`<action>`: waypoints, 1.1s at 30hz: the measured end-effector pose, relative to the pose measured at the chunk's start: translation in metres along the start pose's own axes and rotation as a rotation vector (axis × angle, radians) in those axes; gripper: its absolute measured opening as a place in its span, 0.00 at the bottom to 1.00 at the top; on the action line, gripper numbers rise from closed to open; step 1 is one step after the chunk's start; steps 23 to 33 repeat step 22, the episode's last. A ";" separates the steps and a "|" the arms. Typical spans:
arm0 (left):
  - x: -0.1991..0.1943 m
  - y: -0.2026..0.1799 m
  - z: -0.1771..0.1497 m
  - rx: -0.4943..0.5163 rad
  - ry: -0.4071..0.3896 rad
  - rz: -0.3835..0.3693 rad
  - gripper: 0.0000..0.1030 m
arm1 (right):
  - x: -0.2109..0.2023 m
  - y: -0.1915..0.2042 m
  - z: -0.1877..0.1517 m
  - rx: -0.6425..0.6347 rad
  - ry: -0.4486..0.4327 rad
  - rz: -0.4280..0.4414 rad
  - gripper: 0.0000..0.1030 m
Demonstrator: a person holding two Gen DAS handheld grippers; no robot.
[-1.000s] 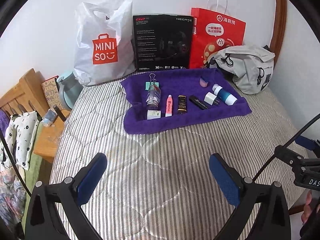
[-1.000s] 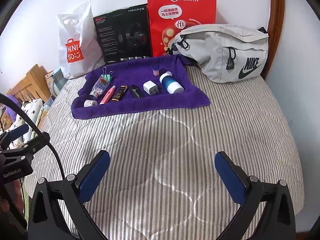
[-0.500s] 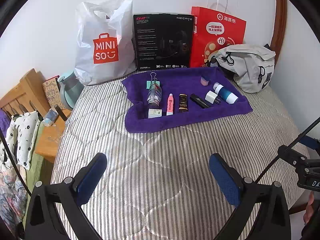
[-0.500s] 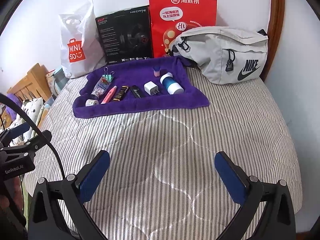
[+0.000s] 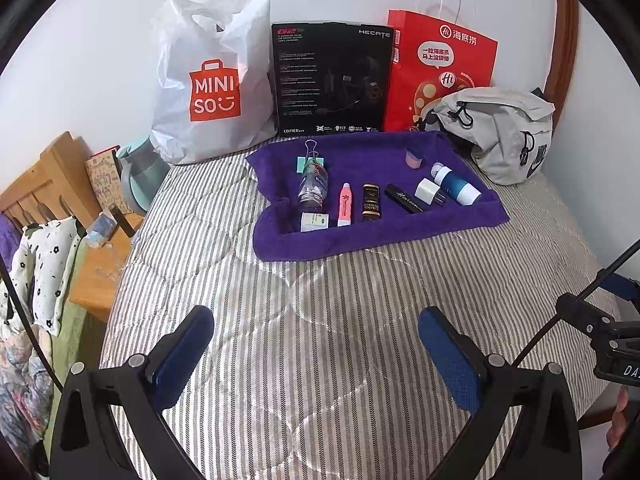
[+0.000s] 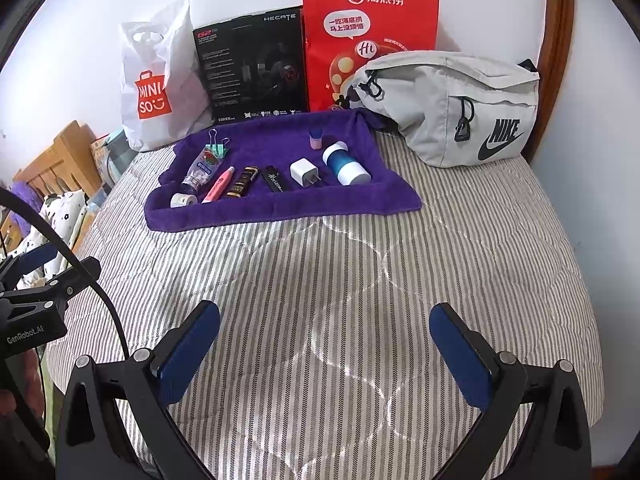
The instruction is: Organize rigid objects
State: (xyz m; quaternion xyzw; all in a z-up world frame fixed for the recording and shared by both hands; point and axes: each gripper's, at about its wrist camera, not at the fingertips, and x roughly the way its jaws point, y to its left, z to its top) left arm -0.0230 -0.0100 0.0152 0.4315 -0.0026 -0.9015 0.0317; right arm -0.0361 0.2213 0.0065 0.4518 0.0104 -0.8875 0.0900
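1. The left gripper [image 5: 316,332] hovers over the striped bed [image 5: 360,320], its blue-padded jaws spread wide and holding nothing.
2. The right gripper [image 6: 325,330] hovers over the same bed, also wide and empty.
3. Beyond both grippers lies a purple towel [image 5: 460,220] carrying the rigid objects.
4. On the towel's left part lie a clear bottle [image 5: 314,186], a small white jar [image 5: 315,222] and a pink tube [image 5: 345,204].
5. Toward the towel's middle lie a dark gold-lettered tube [image 5: 371,202] and a black stick [image 5: 405,199].
6. On the towel's right part lie a white charger plug [image 5: 428,192] and a blue-and-white cylinder [image 5: 456,182].
7. Behind the towel stand a white Miniso bag [image 5: 212,80], a black box [image 5: 332,80] and a red paper bag [image 5: 440,64]; a grey waist bag [image 6: 452,104] lies to its right.
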 end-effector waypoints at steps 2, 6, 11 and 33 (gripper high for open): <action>0.000 0.000 0.000 0.000 0.000 0.002 1.00 | 0.000 0.001 0.000 -0.004 0.000 -0.002 1.00; 0.002 0.000 -0.002 -0.003 0.003 -0.002 1.00 | 0.000 0.001 0.001 -0.007 -0.002 -0.001 1.00; 0.003 0.000 -0.003 -0.004 0.003 0.002 1.00 | 0.000 0.002 0.000 -0.010 0.001 -0.002 1.00; 0.008 0.001 -0.002 -0.002 -0.002 0.012 1.00 | 0.003 0.001 0.000 -0.012 0.004 -0.004 1.00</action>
